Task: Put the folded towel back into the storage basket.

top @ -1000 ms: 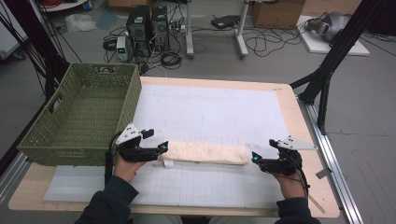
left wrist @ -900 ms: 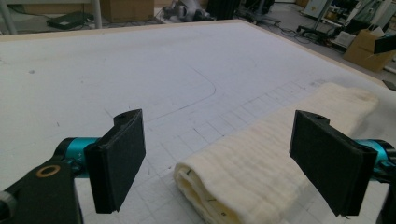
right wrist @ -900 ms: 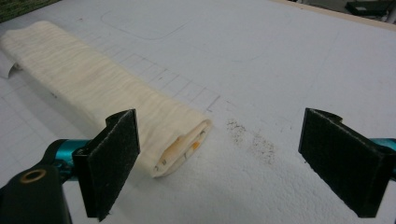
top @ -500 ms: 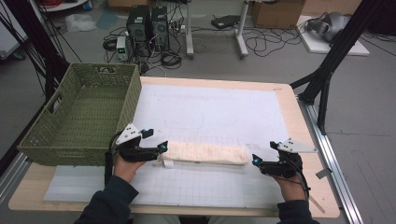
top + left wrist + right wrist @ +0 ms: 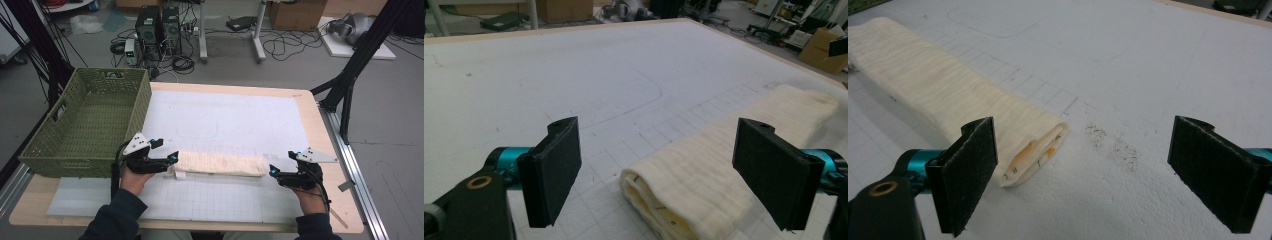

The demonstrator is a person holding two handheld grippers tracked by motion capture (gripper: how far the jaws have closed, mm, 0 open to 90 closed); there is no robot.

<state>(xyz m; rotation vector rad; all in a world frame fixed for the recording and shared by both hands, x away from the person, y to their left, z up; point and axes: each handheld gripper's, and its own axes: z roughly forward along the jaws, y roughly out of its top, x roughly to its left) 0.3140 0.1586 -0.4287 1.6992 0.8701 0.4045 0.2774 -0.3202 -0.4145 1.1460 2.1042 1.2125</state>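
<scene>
High view shows a person at the surface (image 5: 305, 107), with one tool in each hand. A folded cream towel (image 5: 220, 163) lies as a long narrow strip on the white mat (image 5: 225, 120), near the person's edge, and it runs from left to right.

The left tool (image 5: 172, 159) is at the left end of the towel. In the left gripper view its jaws are wide apart, and the towel's folded end (image 5: 684, 185) lies on the mat between them, but no jaw touches it. The layers of the fold are visible at this end.

The right tool (image 5: 272, 172) is just beside the right end of the towel. In the right gripper view its jaws are also wide apart. The towel's end (image 5: 1033, 150) is close to the left jaw; I cannot tell if it touches. Some dark specks (image 5: 1113, 142) are on the mat between the jaws.

A green woven basket (image 5: 65, 150) stands at the left side of the surface, near the left tool.
</scene>
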